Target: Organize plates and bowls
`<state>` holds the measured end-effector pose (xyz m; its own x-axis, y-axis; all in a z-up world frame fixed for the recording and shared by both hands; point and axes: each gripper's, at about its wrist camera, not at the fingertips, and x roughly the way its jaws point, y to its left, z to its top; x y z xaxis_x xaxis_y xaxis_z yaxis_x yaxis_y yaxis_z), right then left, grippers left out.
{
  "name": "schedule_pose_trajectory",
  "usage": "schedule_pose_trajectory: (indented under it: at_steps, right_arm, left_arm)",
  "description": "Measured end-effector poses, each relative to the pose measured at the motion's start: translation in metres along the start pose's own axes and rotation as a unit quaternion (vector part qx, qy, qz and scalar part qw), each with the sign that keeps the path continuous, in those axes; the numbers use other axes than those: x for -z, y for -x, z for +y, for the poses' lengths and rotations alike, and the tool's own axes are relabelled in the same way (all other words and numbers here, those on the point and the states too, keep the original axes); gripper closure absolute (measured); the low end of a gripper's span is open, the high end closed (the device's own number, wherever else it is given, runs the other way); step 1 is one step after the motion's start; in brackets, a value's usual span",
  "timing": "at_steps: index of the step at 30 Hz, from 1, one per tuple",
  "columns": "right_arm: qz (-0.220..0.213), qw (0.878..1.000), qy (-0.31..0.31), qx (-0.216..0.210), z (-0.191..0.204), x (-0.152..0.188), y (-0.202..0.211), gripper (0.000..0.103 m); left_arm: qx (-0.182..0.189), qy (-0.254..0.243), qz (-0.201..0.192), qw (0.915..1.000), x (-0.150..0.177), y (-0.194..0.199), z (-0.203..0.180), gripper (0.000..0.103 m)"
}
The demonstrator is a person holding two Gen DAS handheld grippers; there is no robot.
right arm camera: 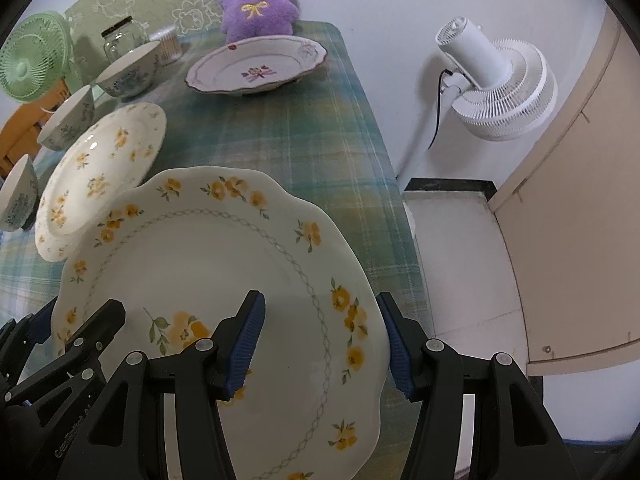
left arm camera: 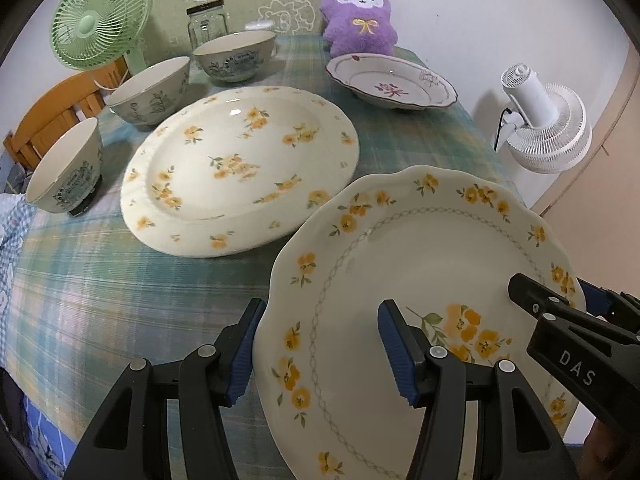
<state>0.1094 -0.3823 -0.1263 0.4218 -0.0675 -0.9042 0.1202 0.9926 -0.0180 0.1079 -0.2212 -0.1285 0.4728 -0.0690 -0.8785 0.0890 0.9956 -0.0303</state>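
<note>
A scalloped cream plate with yellow flowers hangs tilted just above the plaid tablecloth, and in the right wrist view it overlaps a large round flowered plate. My left gripper is shut on its left rim. My right gripper is shut on the opposite rim. A deep plate with a purple flower sits at the back. Three bowls line the left side.
A green fan, a glass jar and a purple plush toy stand along the far edge. A white fan stands on the floor beyond the table's right edge. A wooden chair is at the left.
</note>
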Motion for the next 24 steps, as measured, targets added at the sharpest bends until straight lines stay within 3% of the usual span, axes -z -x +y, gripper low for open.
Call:
schedule_pose_trajectory:
  at_steps: [16,20,24]
  right_arm:
    - [0.013,1.0,0.004,-0.014,-0.007,-0.002,-0.018,0.043]
    - [0.017,1.0,0.012,-0.022,-0.004,-0.003,-0.02,0.035]
    - [0.016,0.999,0.013,-0.032,-0.004,-0.003,-0.02,0.034]
  left_arm:
    - [-0.014,0.013,0.009,0.9998,-0.004,-0.014,-0.005,0.045]
    - [-0.005,0.011,0.009,0.9999,-0.004,-0.015,-0.007,0.037]
    - [0.0,0.019,0.01,0.9998,-0.006,-0.015,-0.006,0.036]
